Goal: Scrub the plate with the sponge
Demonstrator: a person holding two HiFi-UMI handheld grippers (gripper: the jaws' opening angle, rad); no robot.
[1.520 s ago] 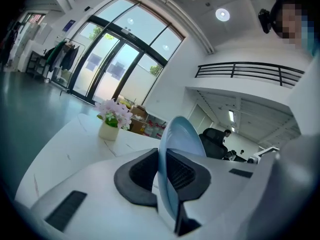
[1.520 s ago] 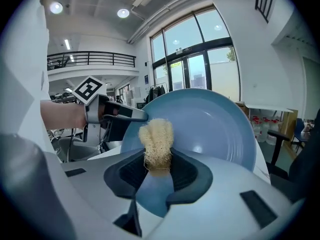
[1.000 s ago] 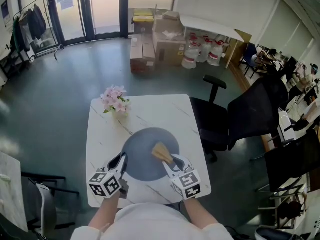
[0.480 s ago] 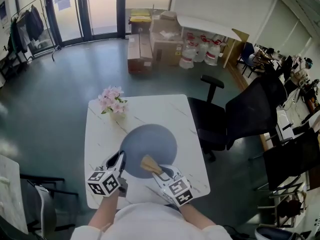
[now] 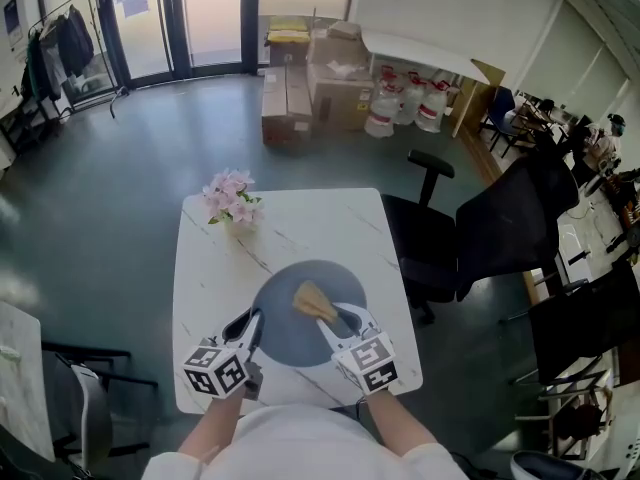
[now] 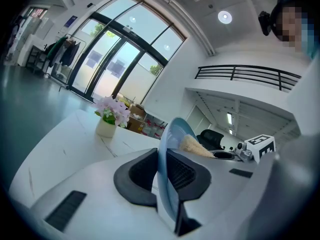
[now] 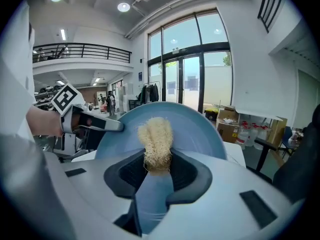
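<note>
A round blue-grey plate [image 5: 300,338] lies on the white marble table [image 5: 290,223], near its front edge. My left gripper [image 5: 252,321] is shut on the plate's left rim; in the left gripper view the plate [image 6: 173,134] stands edge-on between the jaws of the left gripper [image 6: 165,173]. My right gripper [image 5: 329,315] is shut on a tan fibrous sponge [image 5: 312,299], which rests on the plate's middle. In the right gripper view the sponge [image 7: 156,136] sticks out of the right gripper [image 7: 157,168] against the plate [image 7: 200,129].
A small vase of pink flowers [image 5: 232,201] stands at the table's far left corner. Black office chairs [image 5: 470,233] crowd the table's right side. Cardboard boxes [image 5: 310,88] and bottles sit on the floor far behind.
The right gripper dragged the sponge from the plate's right part toward its near left, then back up to the middle. The left gripper kept its hold on the rim.
</note>
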